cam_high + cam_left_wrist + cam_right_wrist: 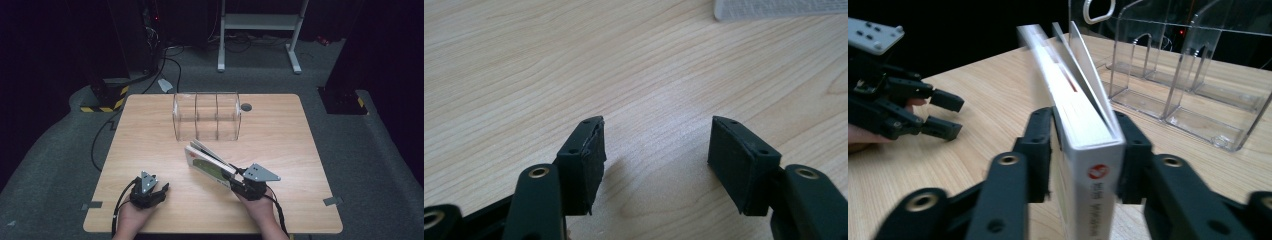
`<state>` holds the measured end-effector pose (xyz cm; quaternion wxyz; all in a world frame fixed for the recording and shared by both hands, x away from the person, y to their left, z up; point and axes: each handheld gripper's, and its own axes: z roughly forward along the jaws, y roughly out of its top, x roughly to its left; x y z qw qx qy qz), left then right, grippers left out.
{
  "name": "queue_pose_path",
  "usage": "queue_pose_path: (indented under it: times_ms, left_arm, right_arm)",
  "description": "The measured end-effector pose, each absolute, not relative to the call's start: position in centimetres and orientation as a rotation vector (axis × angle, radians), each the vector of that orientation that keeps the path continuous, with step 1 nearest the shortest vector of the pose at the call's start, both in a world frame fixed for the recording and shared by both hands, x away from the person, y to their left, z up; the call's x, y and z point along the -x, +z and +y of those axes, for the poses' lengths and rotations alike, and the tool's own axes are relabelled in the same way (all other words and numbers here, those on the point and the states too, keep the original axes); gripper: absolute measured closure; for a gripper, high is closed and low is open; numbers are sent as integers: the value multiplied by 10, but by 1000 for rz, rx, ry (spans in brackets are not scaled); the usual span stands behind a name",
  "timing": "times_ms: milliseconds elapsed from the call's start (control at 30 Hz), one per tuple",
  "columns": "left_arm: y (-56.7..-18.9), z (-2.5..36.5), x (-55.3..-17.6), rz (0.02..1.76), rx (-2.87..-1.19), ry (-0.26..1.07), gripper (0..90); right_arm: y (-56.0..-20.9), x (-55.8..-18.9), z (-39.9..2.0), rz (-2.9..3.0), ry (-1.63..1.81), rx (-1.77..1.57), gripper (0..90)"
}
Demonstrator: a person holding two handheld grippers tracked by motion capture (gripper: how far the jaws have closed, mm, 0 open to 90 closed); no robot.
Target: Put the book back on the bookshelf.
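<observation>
A white book with a green cover stands on edge, tilted, just in front of a clear three-slot organizer. My right gripper is shut on the book's near spine end. In the right gripper view both pads press the book by its spine, its loose cover fanning toward the organizer. My left gripper rests low at the table's front left, open and empty. Bare wood lies between its jaws in the left gripper view. The right gripper view also shows it at the left.
The wooden table has a small dark disc beside the organizer. A pale ribbed edge lies ahead of the left gripper. Behind the table stand a white frame, cables and a yellow-black striped base.
</observation>
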<state>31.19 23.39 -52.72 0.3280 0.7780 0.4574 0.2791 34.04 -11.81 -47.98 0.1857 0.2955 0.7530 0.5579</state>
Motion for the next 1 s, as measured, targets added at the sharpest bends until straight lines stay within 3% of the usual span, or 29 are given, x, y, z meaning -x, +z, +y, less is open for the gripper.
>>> queue_pose_path:
  times_ms: [67, 433, 1000]
  left_arm:
    - [-527, 234, -314, 1206, -2034, 726, 395]
    - [-526, 227, -324, 1198, -2048, 745, 398]
    - [-527, 218, -337, 1183, -2041, 704, 399]
  right_arm:
    - [-479, -336, -115, 2113, 1542, -813, 740]
    - [-477, -319, -114, 2042, 1471, -823, 747]
    - [-478, -310, -151, 1889, 1395, -1045, 744]
